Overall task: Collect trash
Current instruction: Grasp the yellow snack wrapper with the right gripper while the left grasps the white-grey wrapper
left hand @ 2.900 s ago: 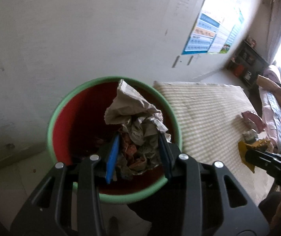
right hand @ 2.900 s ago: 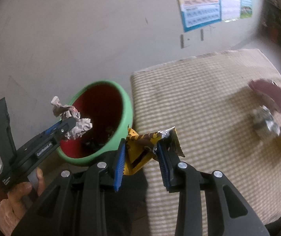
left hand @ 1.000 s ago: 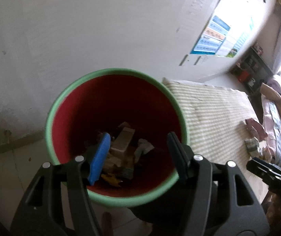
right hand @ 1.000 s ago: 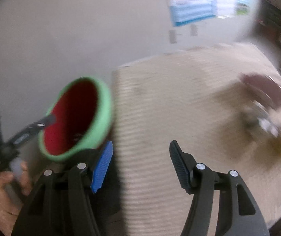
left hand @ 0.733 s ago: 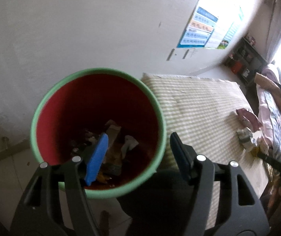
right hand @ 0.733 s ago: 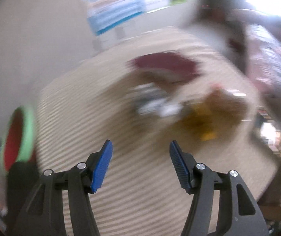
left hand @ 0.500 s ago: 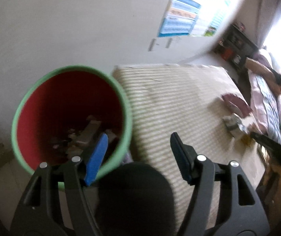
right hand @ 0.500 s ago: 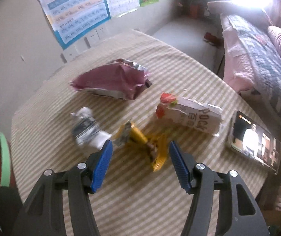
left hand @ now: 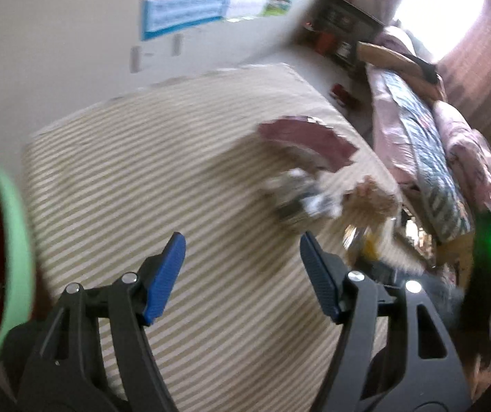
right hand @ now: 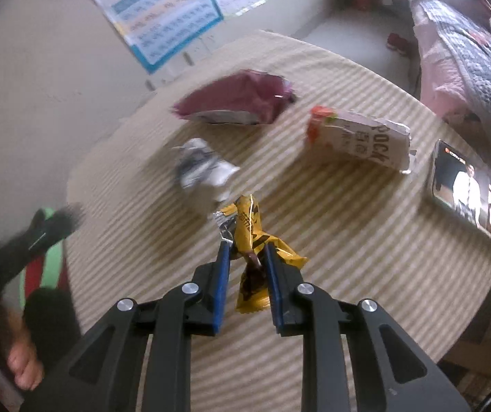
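On the bench (right hand: pixel 348 274), the twisted wrapper (right hand: pixel 255 240) lay nearest, with the crumpled foil wad (right hand: pixel 200 168) just beyond it to the left. Farther back sat the flattened snack bag (right hand: pixel 235 103); to its right, the torn box (right hand: pixel 358 137). A phone (right hand: pixel 468 189) rested at the right edge. The bin (left hand: pixel 1 267) stood off the bench's left end.

A yellow wrapper (right hand: pixel 252 237), maroon bag (right hand: pixel 235 101) and green-rimmed red bin (left hand: pixel 1 267) surround a beige-striped tablecloth (right hand: pixel 348 240).
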`<act>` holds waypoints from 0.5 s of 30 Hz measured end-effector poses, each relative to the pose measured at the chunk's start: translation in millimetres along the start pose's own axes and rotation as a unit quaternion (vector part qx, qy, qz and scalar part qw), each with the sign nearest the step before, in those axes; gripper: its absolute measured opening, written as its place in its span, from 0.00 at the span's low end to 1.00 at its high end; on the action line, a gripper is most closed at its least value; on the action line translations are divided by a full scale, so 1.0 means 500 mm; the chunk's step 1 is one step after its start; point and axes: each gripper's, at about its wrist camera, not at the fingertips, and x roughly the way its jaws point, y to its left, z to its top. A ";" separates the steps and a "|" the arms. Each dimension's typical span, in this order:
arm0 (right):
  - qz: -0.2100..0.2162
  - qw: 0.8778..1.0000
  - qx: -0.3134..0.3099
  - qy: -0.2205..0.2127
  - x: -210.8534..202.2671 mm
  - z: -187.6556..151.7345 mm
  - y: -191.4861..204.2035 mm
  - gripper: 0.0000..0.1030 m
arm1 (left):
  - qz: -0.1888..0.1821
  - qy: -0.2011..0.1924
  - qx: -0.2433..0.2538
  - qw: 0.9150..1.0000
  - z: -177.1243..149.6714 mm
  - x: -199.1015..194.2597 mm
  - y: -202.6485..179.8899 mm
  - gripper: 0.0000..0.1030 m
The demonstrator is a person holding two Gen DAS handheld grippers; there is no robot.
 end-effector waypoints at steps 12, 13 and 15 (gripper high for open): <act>0.024 0.999 0.043 -0.009 -0.042 -0.043 -0.019 0.21 | 0.009 0.060 0.040 0.997 0.059 0.175 -0.110 0.68; 0.024 0.999 0.039 -0.007 -0.040 -0.041 -0.017 0.21 | -0.001 0.070 0.035 0.997 0.059 0.186 -0.111 0.68; 0.024 0.999 0.031 -0.005 -0.035 -0.039 -0.011 0.21 | -0.007 0.077 0.028 0.997 0.059 0.193 -0.112 0.68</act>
